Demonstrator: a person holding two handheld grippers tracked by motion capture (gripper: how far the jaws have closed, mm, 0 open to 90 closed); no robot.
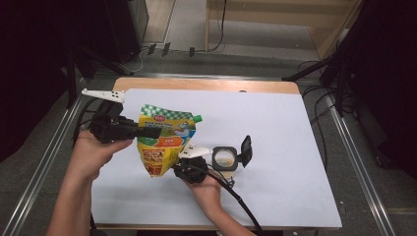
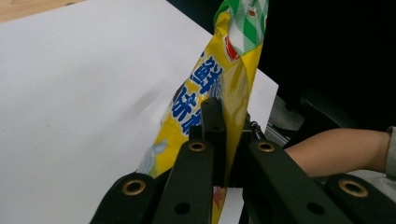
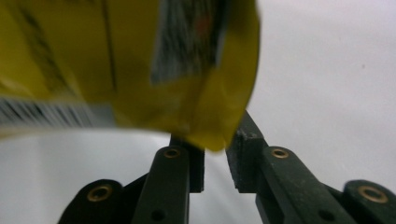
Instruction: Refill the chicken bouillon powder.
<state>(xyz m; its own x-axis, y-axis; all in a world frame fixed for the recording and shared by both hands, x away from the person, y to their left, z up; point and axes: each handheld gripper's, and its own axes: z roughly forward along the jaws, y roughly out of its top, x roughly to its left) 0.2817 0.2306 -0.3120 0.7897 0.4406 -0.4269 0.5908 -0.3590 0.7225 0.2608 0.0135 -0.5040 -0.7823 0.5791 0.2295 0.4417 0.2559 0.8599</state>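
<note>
Now: yellow pouch held upright above white counter. Left hand-held gripper clamped on pouch side edge. Right hand-held gripper jaws nearly closed around bottom corner, gap visible, no grip yet. Seat corner deeper between pads before squeezing; keep left steady.

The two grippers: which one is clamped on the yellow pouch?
The left gripper is: its jaws pinch the yellow pouch at its side edge. The right gripper has a gap, with the pouch's bottom corner between its jaws.
</note>
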